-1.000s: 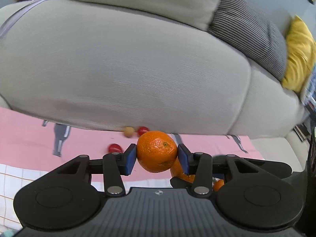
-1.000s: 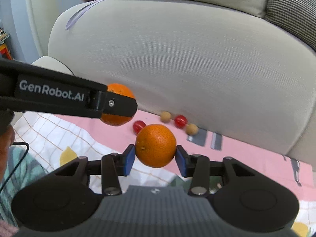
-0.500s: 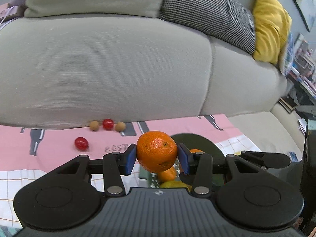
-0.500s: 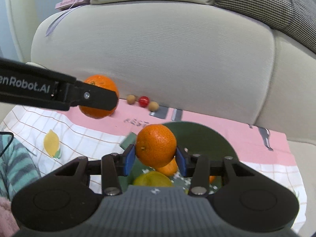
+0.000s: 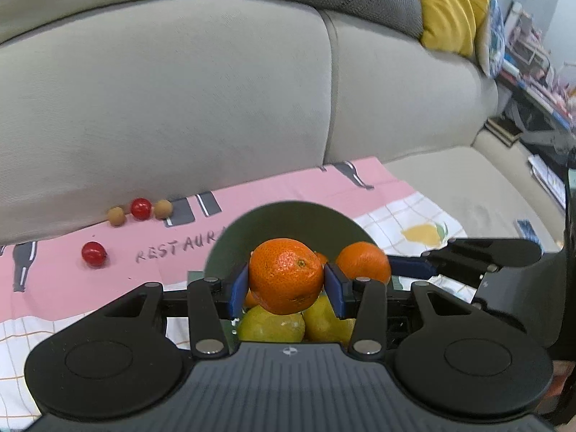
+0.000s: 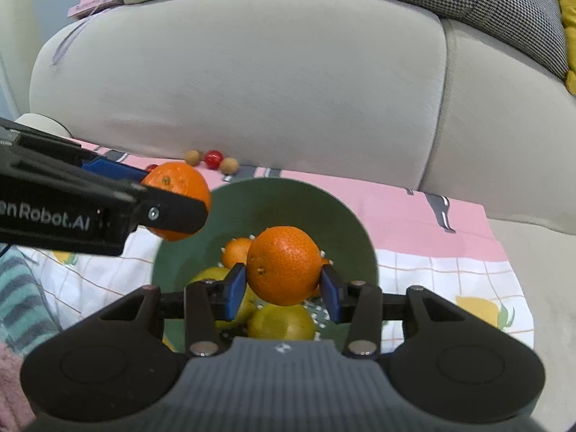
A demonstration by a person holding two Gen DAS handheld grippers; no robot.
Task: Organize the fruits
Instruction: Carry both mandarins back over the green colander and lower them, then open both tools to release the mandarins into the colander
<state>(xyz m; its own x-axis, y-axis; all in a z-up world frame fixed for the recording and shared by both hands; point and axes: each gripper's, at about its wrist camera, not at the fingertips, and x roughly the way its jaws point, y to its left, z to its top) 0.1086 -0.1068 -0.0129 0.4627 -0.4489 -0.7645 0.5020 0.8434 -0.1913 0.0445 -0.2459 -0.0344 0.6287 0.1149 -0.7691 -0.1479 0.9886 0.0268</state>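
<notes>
My left gripper (image 5: 286,288) is shut on an orange (image 5: 286,275), its blue pads pressing both sides. It hangs over the near left rim of a green bowl (image 5: 288,210). My right gripper (image 6: 284,289) is shut on a second orange (image 6: 284,264) above the bowl's (image 6: 288,189) middle. In the left wrist view that second orange (image 5: 363,262) shows just right of mine. The right wrist view has the left gripper's orange (image 6: 176,198) entering from the left. Inside the bowl lie yellow-green fruits (image 6: 280,322) and a smaller orange (image 6: 235,252).
The bowl stands on a pink and white checked cloth (image 5: 388,194) spread on a grey sofa seat. Two red (image 5: 94,253) and two brown small fruits (image 5: 117,216) lie by the sofa back (image 5: 180,90). A yellow cushion (image 5: 450,3) sits far right.
Both grippers have carried their oranges to the right, from above the pink cloth to above the green bowl, which has come fully into view. Neither grip has altered.
</notes>
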